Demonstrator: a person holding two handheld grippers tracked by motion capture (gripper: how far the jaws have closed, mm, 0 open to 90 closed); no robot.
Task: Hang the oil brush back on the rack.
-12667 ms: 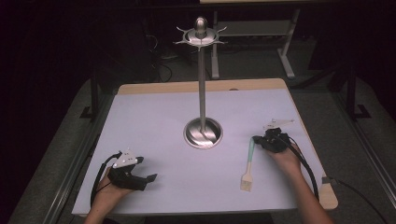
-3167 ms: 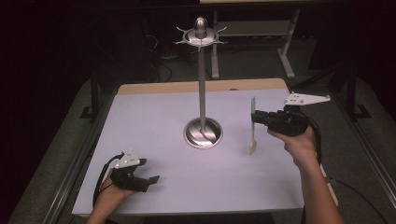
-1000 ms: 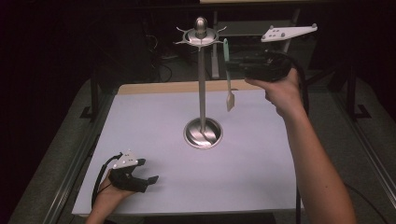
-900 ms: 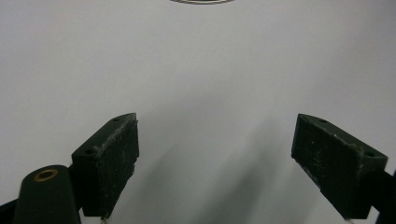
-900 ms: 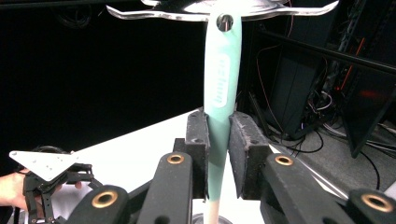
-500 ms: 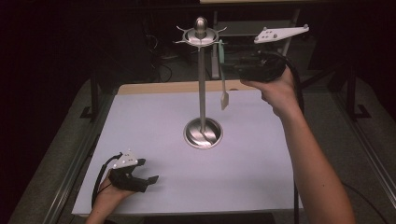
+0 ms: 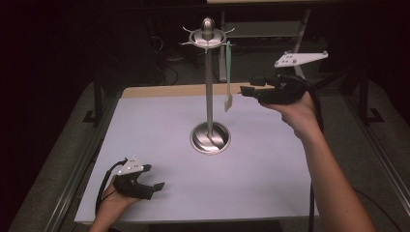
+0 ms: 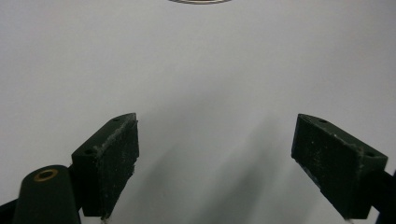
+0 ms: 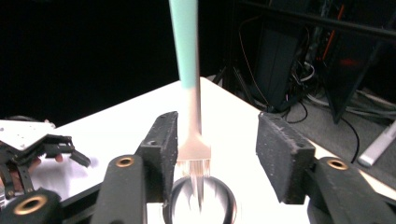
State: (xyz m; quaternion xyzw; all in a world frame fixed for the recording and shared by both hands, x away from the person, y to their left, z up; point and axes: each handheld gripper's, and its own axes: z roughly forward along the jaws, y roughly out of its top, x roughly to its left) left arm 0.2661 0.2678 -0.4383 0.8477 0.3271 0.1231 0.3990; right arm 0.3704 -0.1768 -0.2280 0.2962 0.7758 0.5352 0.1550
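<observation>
Now the pastry brush (image 7: 227, 77) hangs from a hook at the top of the tall metal stand (image 7: 209, 92), bristles down. Beside it, the right claw (image 7: 247, 91) is wide open, holding nothing. Far off, the left claw (image 7: 155, 188) rests open on the white surface (image 7: 261, 159)

one metal stand (image 7: 209, 87) with one round base, one green-handled brush (image 7: 227, 72) hanging from the stand's top, one white table (image 7: 159, 130), two grippers: left gripper (image 7: 153, 186), right gripper (image 7: 245, 90), two forearms, one grey plate on each gripper
</observation>
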